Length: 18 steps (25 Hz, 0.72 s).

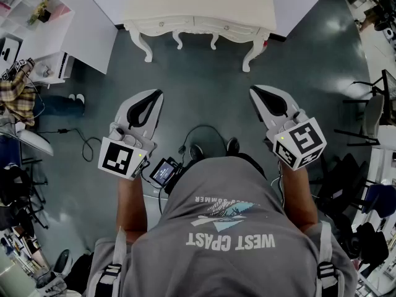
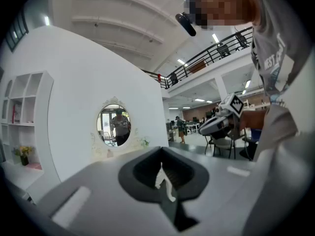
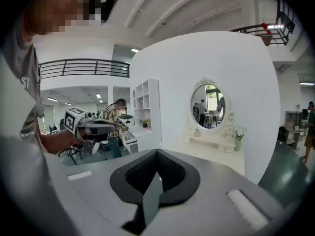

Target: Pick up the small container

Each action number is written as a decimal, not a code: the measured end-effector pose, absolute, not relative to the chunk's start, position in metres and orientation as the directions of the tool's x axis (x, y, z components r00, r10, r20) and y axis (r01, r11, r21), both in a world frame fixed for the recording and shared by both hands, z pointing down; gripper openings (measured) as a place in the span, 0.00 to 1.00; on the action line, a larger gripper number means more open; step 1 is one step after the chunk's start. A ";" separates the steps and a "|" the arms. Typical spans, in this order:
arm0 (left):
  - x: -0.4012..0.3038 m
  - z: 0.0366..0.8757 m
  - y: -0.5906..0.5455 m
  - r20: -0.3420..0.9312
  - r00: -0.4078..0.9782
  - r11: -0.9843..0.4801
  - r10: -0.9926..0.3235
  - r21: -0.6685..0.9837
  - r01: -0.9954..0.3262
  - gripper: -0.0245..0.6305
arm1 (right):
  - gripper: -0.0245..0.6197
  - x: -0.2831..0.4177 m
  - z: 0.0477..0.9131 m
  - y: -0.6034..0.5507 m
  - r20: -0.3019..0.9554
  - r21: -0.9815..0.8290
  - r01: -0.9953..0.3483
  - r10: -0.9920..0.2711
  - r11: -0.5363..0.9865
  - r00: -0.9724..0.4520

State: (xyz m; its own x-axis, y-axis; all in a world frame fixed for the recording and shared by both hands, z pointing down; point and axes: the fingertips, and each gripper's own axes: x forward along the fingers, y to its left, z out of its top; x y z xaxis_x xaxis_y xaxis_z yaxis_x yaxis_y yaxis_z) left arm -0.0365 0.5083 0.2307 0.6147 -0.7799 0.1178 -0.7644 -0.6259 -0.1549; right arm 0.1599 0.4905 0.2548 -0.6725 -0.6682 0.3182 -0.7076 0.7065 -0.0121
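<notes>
Dark grey flooring (image 1: 204, 79) is lying between the person and a white dressing table (image 1: 198, 8), which is standing against a curved white wall (image 3: 197, 68). An oval mirror (image 3: 211, 107) is rising from the table's back edge. An open shelf unit (image 3: 145, 100) is standing to the table's left.

Gripper state: the left gripper (image 1: 158, 93) and the right gripper (image 1: 253, 91) are both hanging over the floor, well apart from the table and from each other. Each gripper view is showing its jaws pressed together along a single seam, with nothing between them — both are carrying nothing.

Location of the task's thing: the small container is not showing clearly in any view. A few small items (image 3: 198, 131) are sitting along the back edge of the tabletop at the mirror's foot. A vase of flowers (image 3: 238, 135) is standing nearer the back right corner. All are appearing too small to identify, so it is not possible to tell which of them, if any, is the container.

Handling assessment (judgement only): a container of this size is probably going to handle as light and stiff, with smooth, possibly slippery walls. If it is proving to be glass or ceramic, a hard squeeze or a knock is risking breakage. Taking hold across the body at mid-height — not by a lid or rim — is looking like the safer choice, with the jaws spreading first and then closing gently. Items standing close by along the same edge are likely crowding the approach.
</notes>
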 end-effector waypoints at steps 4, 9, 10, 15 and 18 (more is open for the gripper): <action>-0.037 0.233 0.510 0.127 0.611 -0.624 -0.781 -0.144 -0.768 0.04 | 0.04 0.162 0.255 0.491 0.320 -0.014 -0.711 -0.671 0.703 -0.669; -0.039 0.234 0.508 0.120 0.618 -0.629 -0.777 -0.144 -0.764 0.04 | 0.04 0.160 0.256 0.490 0.323 -0.016 -0.715 -0.673 0.699 -0.665; -0.040 0.235 0.506 0.122 0.618 -0.630 -0.777 -0.142 -0.764 0.04 | 0.04 0.159 0.257 0.489 0.325 -0.017 -0.715 -0.672 0.699 -0.665; -0.043 0.236 0.506 0.118 0.622 -0.633 -0.774 -0.137 -0.762 0.04 | 0.04 0.154 0.256 0.490 0.325 -0.020 -0.716 -0.673 0.697 -0.664; -0.048 0.237 0.507 0.116 0.628 -0.638 -0.770 -0.132 -0.759 0.04 | 0.04 0.149 0.257 0.490 0.325 -0.026 -0.719 -0.674 0.694 -0.663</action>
